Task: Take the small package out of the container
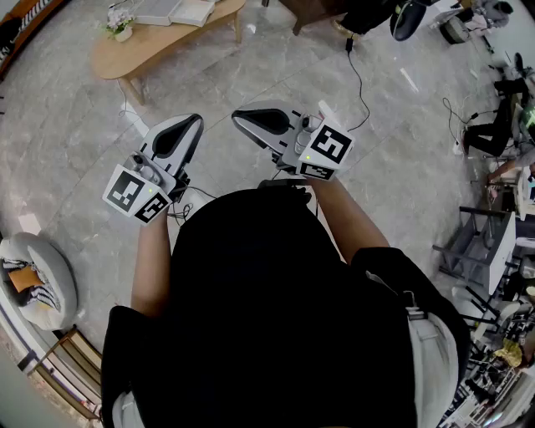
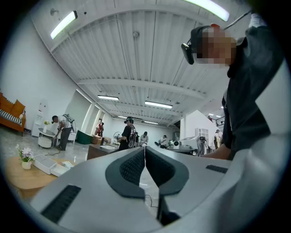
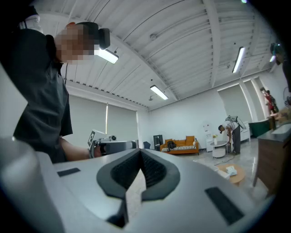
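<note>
At the far left a round grey cushion (image 1: 38,280) sits on the marble floor (image 1: 75,142). Beyond it stands a low wooden table (image 1: 155,46) with a small flower pot (image 1: 119,23) and flat white boxes (image 1: 175,10). Whether one of these is the container I cannot tell, and the small package cannot be made out in any view. A stretch of floor with a thin white cable (image 1: 136,117) lies between the table and the left gripper (image 1: 194,124), which is held at chest height. Its jaws are pressed together with nothing between them. Just beside it, apart, the right gripper (image 1: 240,118) is likewise fully closed and empty. The person's black shirt (image 1: 276,309) fills the foreground below both. Further right a black cable (image 1: 361,84) trails across the floor, and metal racks (image 1: 485,242) crowd the right edge.
</note>
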